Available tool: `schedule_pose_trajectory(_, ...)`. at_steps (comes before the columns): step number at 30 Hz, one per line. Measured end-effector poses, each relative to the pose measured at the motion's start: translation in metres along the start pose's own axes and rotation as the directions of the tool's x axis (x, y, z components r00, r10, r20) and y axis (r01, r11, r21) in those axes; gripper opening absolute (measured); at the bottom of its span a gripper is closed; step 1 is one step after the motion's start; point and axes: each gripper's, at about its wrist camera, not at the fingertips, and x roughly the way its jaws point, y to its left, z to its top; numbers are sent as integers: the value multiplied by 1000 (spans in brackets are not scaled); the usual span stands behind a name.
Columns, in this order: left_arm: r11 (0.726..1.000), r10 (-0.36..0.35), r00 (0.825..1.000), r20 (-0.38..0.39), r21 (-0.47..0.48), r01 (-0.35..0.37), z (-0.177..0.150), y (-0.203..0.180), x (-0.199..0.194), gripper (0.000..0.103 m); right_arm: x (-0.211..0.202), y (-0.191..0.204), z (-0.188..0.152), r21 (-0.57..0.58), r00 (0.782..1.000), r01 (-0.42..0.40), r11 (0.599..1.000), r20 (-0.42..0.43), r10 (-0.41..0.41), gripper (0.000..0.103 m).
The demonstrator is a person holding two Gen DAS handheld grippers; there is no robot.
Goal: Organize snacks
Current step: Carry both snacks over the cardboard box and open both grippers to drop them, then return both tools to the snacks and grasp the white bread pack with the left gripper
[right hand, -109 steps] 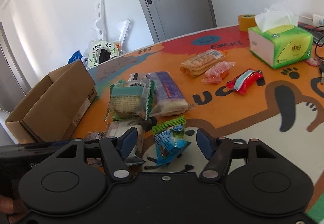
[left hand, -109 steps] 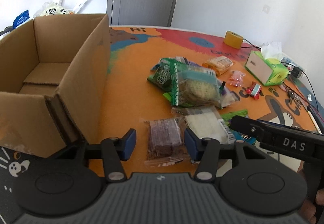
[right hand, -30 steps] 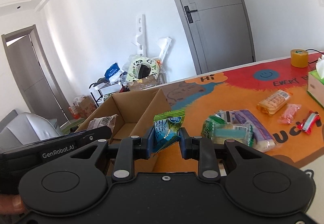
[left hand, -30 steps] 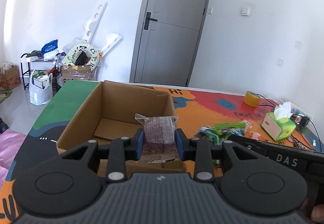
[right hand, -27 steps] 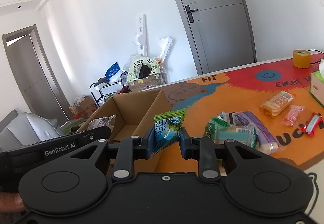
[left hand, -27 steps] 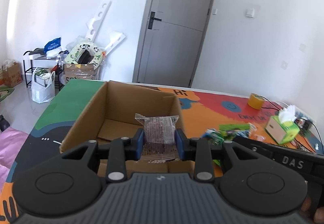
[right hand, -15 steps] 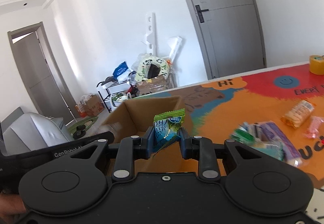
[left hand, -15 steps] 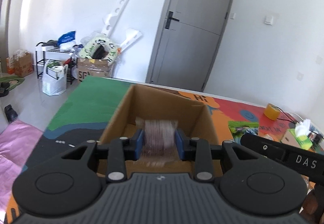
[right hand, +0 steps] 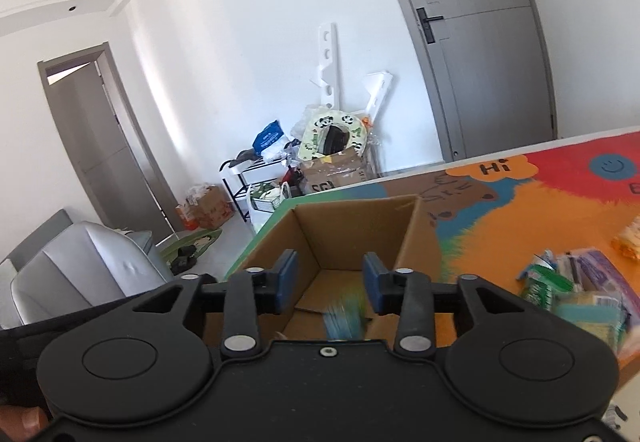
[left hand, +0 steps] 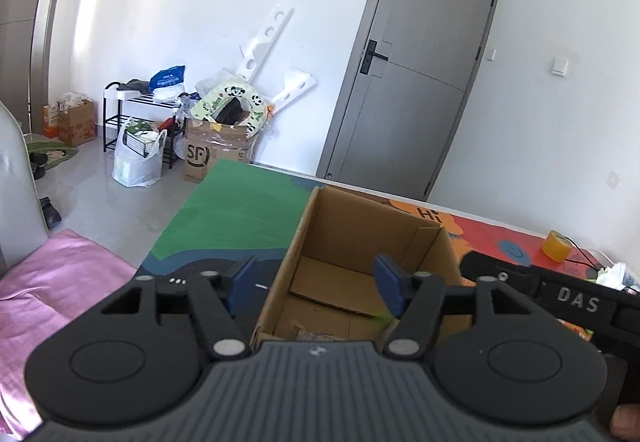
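Note:
An open cardboard box [left hand: 360, 238] stands on the colourful table mat; it also shows in the right wrist view [right hand: 352, 230]. My left gripper [left hand: 316, 288] is open and empty above the box's near edge. A brown snack packet [left hand: 308, 332] lies on the box floor just below it. My right gripper [right hand: 327, 281] is open above the box. A blue-green snack packet [right hand: 344, 316], blurred, is dropping into the box under it. More snack packets [right hand: 576, 286] lie on the mat to the right.
The right gripper's black body [left hand: 560, 294] reaches in at the right of the left wrist view. A yellow tape roll [left hand: 556, 246] and a tissue box [left hand: 616, 274] sit far right. A pink cloth [left hand: 48, 282] lies beside the table on the left.
Both grippers have opened over the box. The brown packet has fallen from the left gripper to the box floor, and the blue-green packet is falling from the right gripper.

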Motion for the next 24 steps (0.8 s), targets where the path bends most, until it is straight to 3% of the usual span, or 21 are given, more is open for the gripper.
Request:
schedule_pose_trajectory(2,1000,-3,1000,-4,-8,3,-1,-1,-1,80,-7,-4,-2,8,1000,21,1000,6,-21,56)
schedule_pose_trajectory(8,1000,-11,1000,-15,20,12,-8,-20,-5,88,-33,-26,-9,39,996,87,995,32,-88,74)
schedule_pose_trajectory(17,993,-93,995,-18,74,94,-20,-58,-19,94,-72,-56,-20,76,980,177,981,80,-183,103)
schedule_pose_trajectory(24,985,-138,990,-28,100,140,-29,-84,-25,94,-97,-80,-26,105,964,236,966,102,-246,103)
